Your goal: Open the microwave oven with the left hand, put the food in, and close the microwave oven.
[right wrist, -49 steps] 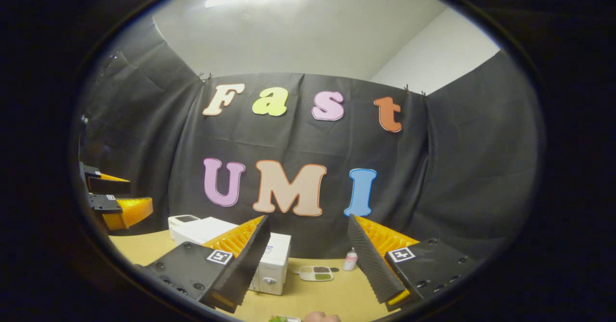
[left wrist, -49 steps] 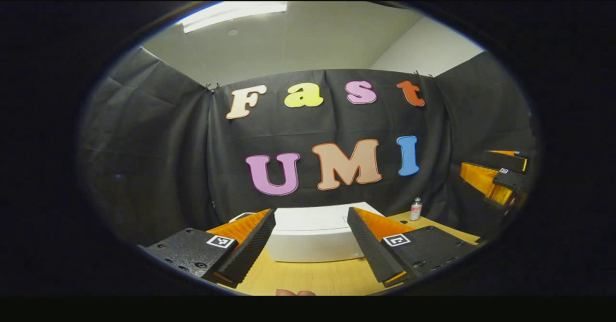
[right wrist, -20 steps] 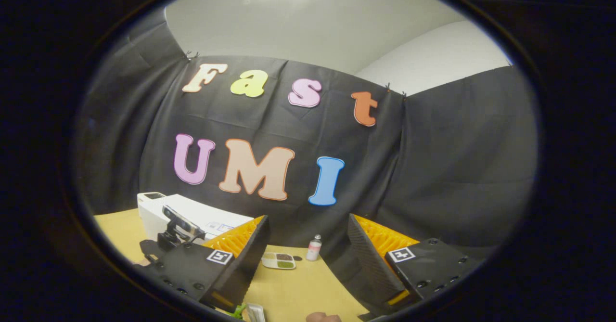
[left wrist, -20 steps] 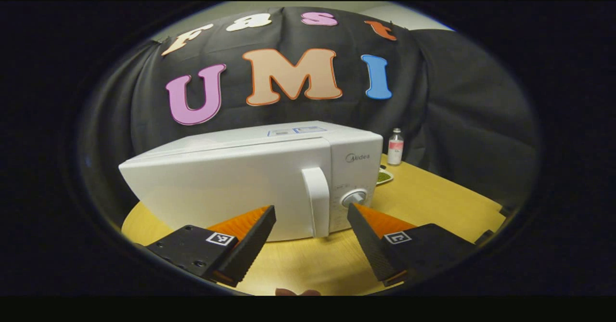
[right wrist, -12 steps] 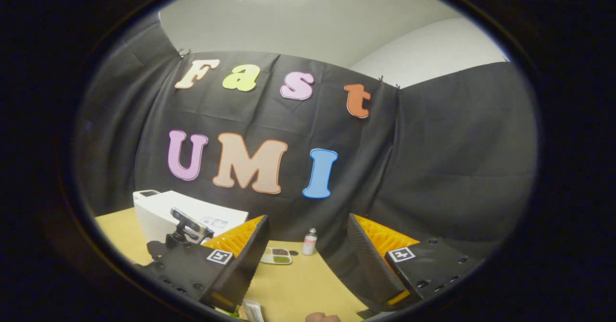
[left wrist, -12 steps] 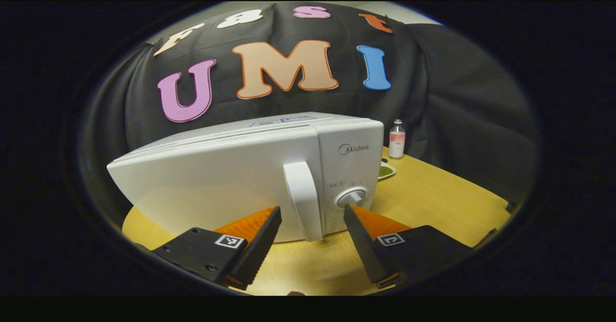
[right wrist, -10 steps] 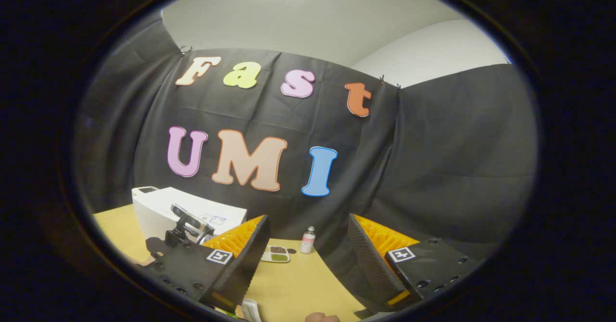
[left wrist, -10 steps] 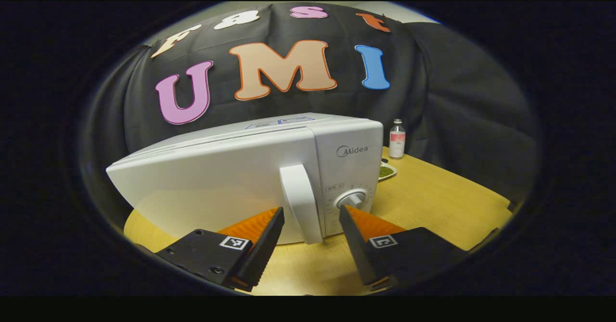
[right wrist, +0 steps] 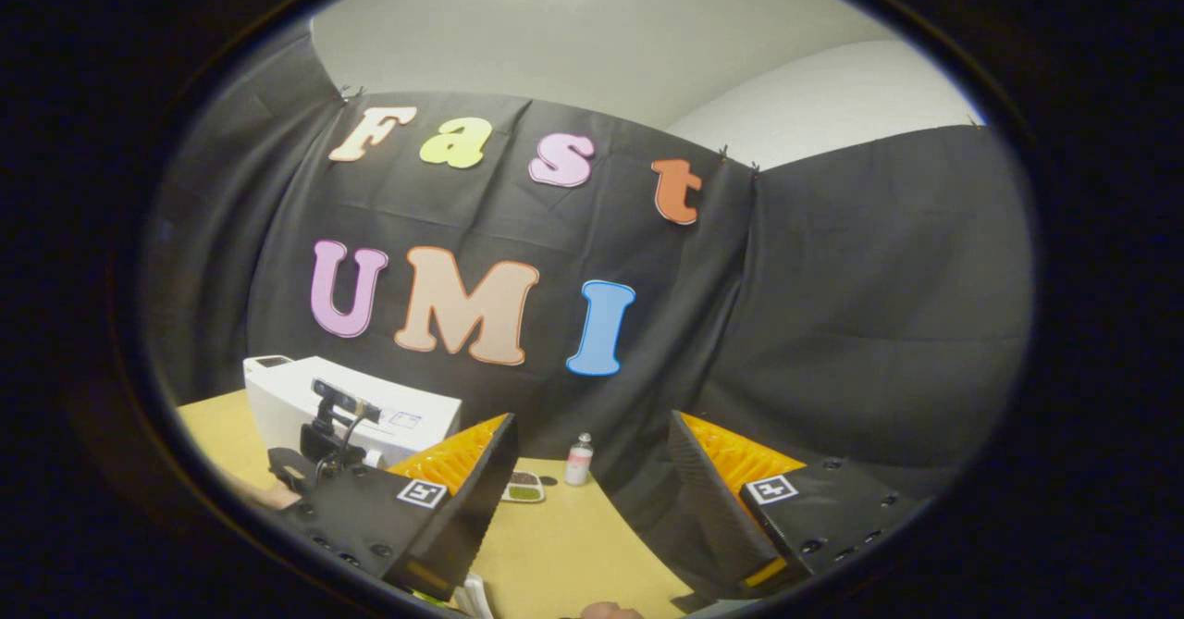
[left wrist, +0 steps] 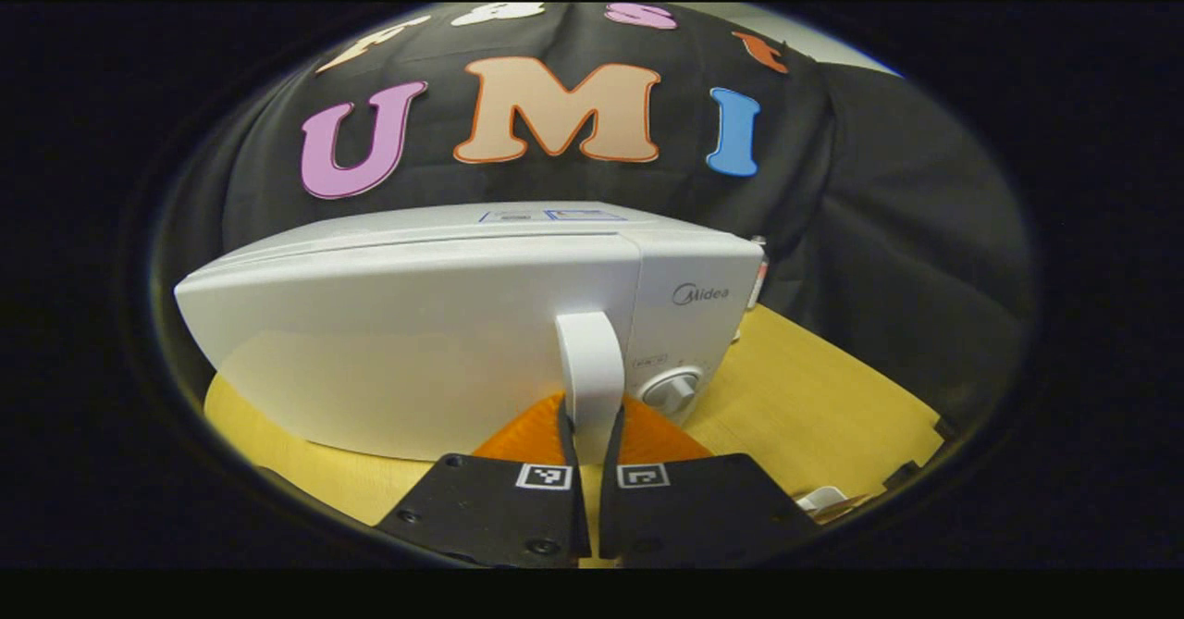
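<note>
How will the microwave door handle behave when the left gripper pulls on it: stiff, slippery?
The door handle looks like rigid moulded plastic, so it likely won't flex. Its glossy, rounded surface may let the left gripper, shut on it low down, slip. The microwave sits loose on the table and might slide forward.

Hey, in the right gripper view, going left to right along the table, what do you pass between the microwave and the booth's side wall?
microwave oven → food tray → small bottle → right gripper's right-side finger
</note>
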`<state>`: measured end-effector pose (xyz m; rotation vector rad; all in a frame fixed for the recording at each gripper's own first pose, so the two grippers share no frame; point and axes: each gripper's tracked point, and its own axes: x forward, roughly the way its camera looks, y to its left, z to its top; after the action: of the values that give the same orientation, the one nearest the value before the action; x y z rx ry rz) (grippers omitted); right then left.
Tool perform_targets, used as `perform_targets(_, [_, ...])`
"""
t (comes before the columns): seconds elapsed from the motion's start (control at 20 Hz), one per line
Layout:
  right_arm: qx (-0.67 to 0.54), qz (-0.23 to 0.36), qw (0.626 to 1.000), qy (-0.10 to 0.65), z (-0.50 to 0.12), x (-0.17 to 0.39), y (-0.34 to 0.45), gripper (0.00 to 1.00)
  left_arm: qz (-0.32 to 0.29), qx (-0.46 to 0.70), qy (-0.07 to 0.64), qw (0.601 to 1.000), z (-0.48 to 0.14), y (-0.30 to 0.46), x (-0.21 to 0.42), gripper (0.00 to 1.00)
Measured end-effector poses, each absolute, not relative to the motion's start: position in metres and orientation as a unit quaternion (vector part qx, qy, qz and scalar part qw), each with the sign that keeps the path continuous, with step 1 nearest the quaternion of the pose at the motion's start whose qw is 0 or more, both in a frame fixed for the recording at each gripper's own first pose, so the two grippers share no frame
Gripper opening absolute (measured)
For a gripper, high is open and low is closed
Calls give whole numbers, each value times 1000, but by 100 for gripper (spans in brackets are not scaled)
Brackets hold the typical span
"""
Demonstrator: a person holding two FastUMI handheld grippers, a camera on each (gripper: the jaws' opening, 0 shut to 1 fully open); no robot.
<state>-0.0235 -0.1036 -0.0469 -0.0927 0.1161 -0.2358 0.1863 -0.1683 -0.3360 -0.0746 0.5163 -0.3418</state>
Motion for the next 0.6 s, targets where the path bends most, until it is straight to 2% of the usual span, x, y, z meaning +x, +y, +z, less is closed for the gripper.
perform_targets(0.45, [-44, -103, 992, 49, -40, -29, -97, 100, -173, -37, 287, 942, -337, -166, 182, 2])
perform_targets(0.5, [-45, -104, 992, 49, -41, -30, -99, 96, -176, -40, 291, 940, -337, -166, 180, 2])
perform_targets(0.6, [-46, -107, 992, 47, -40, -32, -102, 100, -190, -48, 296, 935, -338, -163, 156, 2])
